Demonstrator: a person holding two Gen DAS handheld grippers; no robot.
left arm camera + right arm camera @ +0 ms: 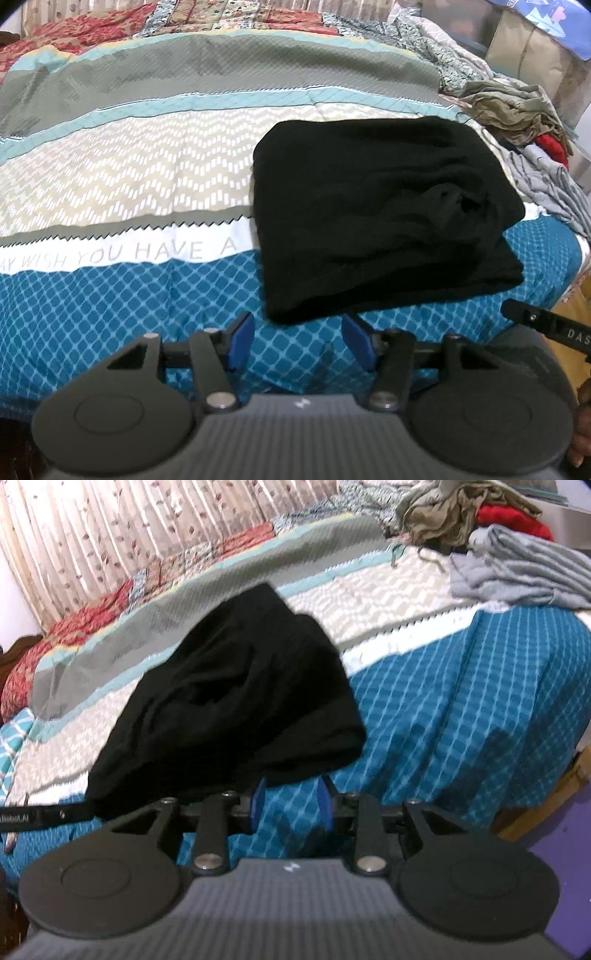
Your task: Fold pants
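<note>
The black pants (384,221) lie folded into a thick rectangle on the patterned bedspread (129,295), right of centre in the left wrist view. My left gripper (297,325) hovers just short of their near edge, blue pads (242,343) wide apart with nothing between them. In the right wrist view the pants (229,701) fill the centre left. My right gripper (291,794) stands at their near right corner with a narrower gap, and only bedspread (461,720) shows between its pads (325,801). Neither gripper touches the cloth.
A heap of unfolded clothes (517,110) sits at the far right of the bed, with a grey garment (524,572) in front of it. A curtain (110,535) hangs behind the bed. The bed's wooden edge (535,805) drops off at the right.
</note>
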